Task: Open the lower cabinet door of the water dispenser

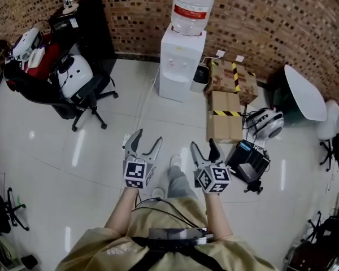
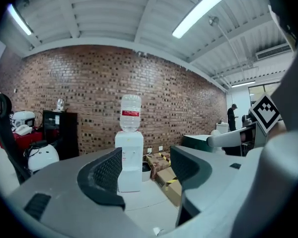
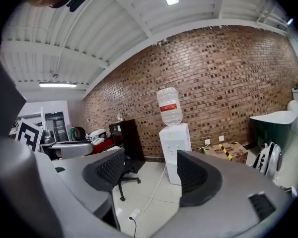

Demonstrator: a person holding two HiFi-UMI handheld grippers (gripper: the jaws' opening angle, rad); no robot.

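Water dispenser stands against brick wall, lower cabinet door closed, well ahead of both tools. Left hand-held gripper and right hand-held gripper: jaws apart, nothing between them.

Distant water dispenser beyond parted fingers

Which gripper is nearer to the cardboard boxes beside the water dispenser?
Right. The right gripper is just short of the cardboard boxes, nearly in line with them; the left gripper is farther off to their left.
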